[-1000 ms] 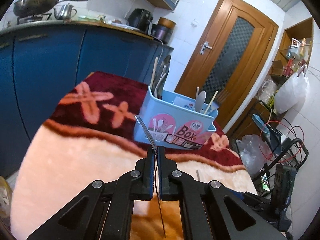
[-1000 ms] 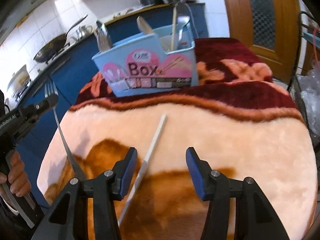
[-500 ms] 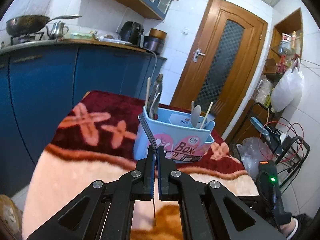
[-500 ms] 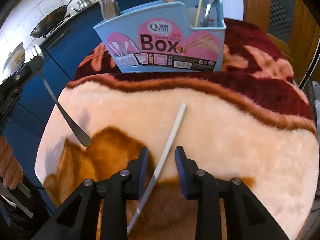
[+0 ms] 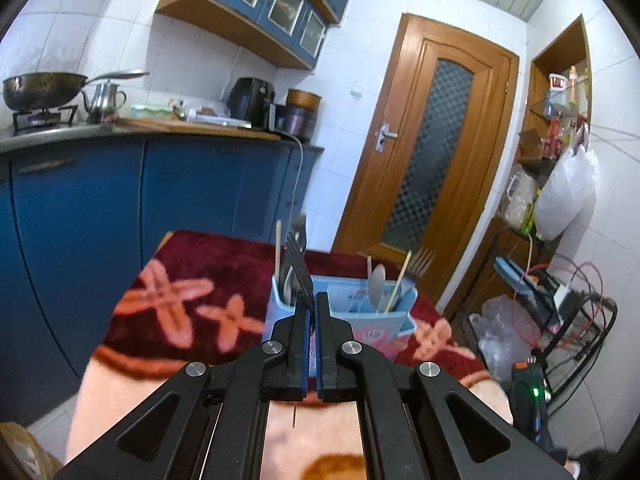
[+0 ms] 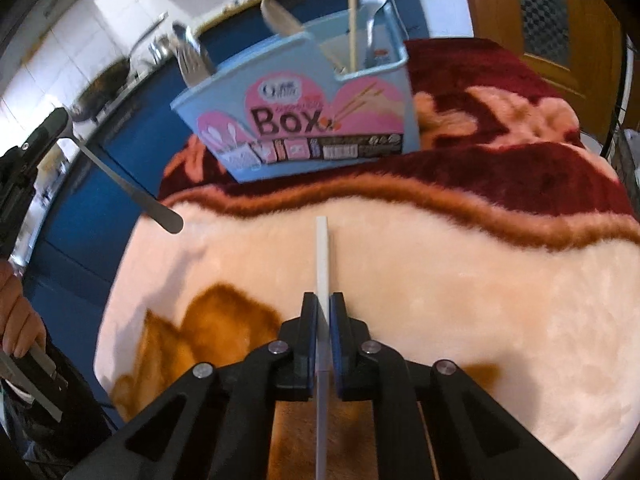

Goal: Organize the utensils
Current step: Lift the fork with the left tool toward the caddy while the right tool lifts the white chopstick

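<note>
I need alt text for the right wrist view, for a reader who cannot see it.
The right hand-held gripper is shut on a white chopstick lying on a fuzzy blanket. Behind it stands a blue utensil box; at left, the left hand-held gripper holds a fork.

Utensil box (image 6: 304, 120) (already crowded) blocks the blanket's (image 6: 480, 300) far side.

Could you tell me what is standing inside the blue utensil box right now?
Inside the blue utensil box, forks, a spoon and a wooden chopstick stand upright. Their lower ends are hidden by its walls.
</note>
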The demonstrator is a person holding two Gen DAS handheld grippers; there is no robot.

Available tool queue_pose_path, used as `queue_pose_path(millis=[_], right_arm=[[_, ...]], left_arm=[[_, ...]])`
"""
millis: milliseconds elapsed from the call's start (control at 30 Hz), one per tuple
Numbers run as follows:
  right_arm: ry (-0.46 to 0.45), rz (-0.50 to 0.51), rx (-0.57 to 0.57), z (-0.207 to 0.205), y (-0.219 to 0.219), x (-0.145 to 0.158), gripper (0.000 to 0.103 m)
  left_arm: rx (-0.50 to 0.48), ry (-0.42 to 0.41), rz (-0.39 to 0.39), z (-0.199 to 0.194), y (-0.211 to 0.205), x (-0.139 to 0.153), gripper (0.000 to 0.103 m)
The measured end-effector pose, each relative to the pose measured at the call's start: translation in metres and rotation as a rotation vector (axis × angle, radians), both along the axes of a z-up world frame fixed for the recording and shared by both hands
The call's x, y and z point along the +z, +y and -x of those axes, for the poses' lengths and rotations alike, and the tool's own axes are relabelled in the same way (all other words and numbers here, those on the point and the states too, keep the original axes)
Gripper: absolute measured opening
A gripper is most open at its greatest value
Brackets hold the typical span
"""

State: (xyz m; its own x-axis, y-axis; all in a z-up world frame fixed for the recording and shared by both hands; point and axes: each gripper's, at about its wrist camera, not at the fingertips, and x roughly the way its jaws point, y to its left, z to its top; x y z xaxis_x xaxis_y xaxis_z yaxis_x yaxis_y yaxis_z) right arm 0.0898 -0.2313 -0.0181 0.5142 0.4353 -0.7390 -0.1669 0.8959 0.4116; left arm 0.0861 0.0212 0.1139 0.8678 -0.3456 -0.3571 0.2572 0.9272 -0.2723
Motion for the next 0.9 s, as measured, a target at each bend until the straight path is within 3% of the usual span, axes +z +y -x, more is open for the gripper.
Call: queue_pose_path(millis=[233,467,767,900], right_arm=[[-0.128,-0.079,-0.048,0.017,-0.018,0.009,0.008],[-0.260,-0.090,-0.077,0.024,-0.028,0.023,0.008],[-0.371,-0.075,-0.117,0.023,-0.036,0.035,0.008],[-0.402,-0.053,-0.129,0.021,-0.039,0.041,0.008]], left_arm=[[0.025,-0.088,-0.014,-0.012,-0.013,0.035,0.001],[0.072,-0.178,-0.021,-0.033,-0.019,0.062,0.001],[0.074,-0.168,-0.046,-0.063,-0.031,0.049,0.001],[0.058,-0.143,-0.015,-0.074,-0.029,0.034,0.001]])
